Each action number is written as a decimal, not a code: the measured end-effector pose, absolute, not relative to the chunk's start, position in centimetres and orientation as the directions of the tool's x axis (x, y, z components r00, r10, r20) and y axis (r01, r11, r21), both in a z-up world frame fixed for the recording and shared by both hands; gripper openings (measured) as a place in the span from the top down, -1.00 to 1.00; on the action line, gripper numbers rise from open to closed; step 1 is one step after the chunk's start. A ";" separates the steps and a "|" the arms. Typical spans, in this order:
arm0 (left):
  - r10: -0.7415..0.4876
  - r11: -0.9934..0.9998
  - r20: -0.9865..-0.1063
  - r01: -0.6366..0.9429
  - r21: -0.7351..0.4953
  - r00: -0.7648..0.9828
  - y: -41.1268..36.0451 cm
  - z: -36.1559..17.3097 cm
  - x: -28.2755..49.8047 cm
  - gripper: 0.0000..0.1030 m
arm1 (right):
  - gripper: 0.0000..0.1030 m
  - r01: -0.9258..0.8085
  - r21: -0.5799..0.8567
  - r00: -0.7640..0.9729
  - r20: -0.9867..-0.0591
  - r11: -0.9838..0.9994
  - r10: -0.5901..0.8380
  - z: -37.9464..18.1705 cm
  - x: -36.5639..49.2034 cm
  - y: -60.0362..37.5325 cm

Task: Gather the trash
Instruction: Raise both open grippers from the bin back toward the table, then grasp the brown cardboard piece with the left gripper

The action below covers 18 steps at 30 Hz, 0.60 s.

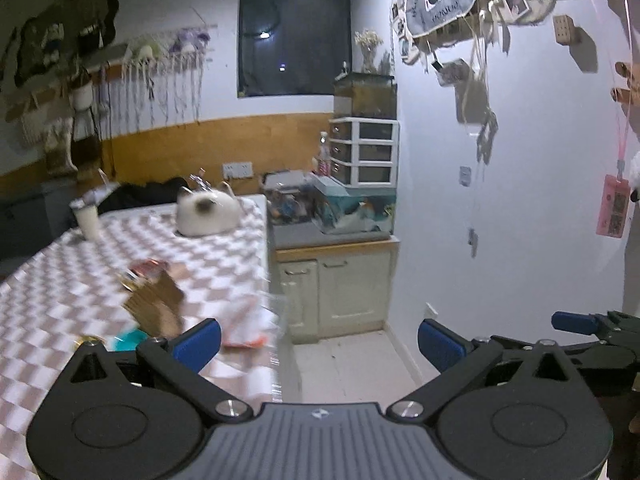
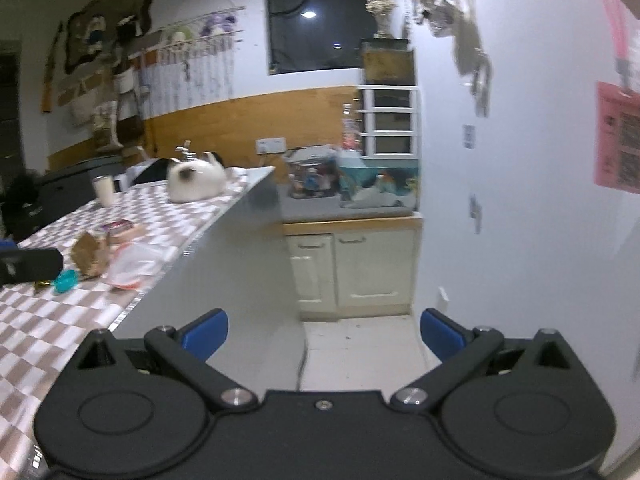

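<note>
So both my grippers are up in the air with nothing in them, jaws spread wide. Left gripper (image 1: 319,340) hangs right at the table's edge, its left blue pad over the checkered tablecloth (image 1: 60,292) and its right pad out over the floor. The trash sits just ahead and to the left of it: a crumpled brown paper bag (image 1: 156,308), a clear plastic bag with some red on it (image 1: 248,328) right beside the bag at the table's edge, a small teal thing (image 1: 128,340) just in front of my left pad, and a reddish wrapper (image 1: 146,268) a bit further back. It's all pretty blurry, so I can't tell more about it. Right gripper (image 2: 323,334) is off the table completely, beside its white side panel, over the floor tiles. From there the same pile, brown bag (image 2: 90,258), is well off to the left and further ahead. Further down the table there's a white cup (image 2: 105,190) and a cat (image 2: 196,184) curled up.
</note>
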<state>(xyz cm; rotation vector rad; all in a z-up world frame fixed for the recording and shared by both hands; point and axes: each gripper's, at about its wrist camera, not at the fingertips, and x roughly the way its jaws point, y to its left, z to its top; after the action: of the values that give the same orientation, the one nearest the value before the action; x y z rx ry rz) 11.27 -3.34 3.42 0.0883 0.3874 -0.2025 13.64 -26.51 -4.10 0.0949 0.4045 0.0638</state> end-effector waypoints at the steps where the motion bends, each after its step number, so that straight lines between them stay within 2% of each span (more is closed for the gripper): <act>1: -0.172 0.976 -0.381 0.210 0.059 0.908 -2.7 3.7 11.1 -1.00 | -1.00 -0.056 0.107 0.917 -0.387 0.993 0.094 -3.9 13.7 -25.9; 8: -0.148 0.974 -0.378 0.202 0.107 0.914 3.6 5.0 10.9 -1.00 | -1.00 -0.152 0.149 0.905 -0.377 0.977 0.198 -3.4 15.2 -21.3; 15: -0.102 0.992 -0.418 0.125 0.028 0.902 9.9 4.6 15.3 -1.00 | -1.00 -0.207 0.275 0.873 -0.382 0.939 0.304 -3.8 17.8 -17.7; 18: -0.119 0.993 -0.444 0.116 -0.033 0.888 11.5 4.1 18.3 -1.00 | -1.00 -0.211 0.339 0.862 -0.378 0.917 0.338 -4.1 18.9 -16.5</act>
<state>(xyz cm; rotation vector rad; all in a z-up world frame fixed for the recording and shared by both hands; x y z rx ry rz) 18.34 11.47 4.08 -0.0052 0.4612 -0.1220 18.93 -16.51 -4.11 0.2938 0.4464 0.2921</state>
